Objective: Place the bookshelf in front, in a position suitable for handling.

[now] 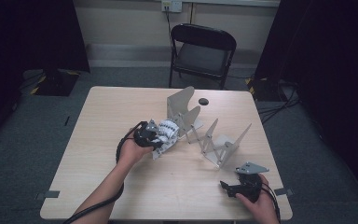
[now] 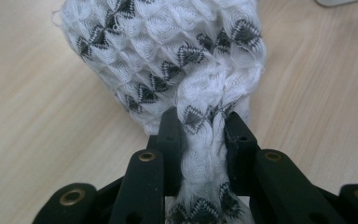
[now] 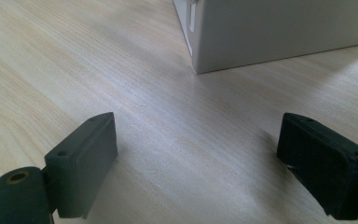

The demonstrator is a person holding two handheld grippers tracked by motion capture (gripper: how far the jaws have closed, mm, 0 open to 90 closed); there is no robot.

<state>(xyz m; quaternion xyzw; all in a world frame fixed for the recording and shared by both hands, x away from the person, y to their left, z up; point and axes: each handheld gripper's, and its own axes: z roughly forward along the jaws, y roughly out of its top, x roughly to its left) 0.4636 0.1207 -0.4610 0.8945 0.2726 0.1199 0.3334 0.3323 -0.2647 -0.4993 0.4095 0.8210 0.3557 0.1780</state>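
- Black fingers of the left gripper (image 2: pixel 200 140) pinch a bunched fold of the white knitted cloth (image 2: pixel 168 56), which lies on the tabletop (image 1: pixel 121 186) beside the grey folding rack (image 1: pixel 205 135).
- Right gripper (image 3: pixel 196 163) rests apart with its fingers spread, holding nothing.
- Judged progress: cloth is grasped, not yet hung on the rack.

A soft knitted white-and-black cloth (image 2: pixel 168 51) lies on the smooth, matt pale wood table (image 2: pixel 32 116) beside a matt grey metal rack (image 1: pixel 214 135).

surface: light wooden table (image 1: pixel 98 158); on it: grey folding rack (image 1: pixel 214 135); white-and-black knitted cloth (image 1: pixel 168 129)
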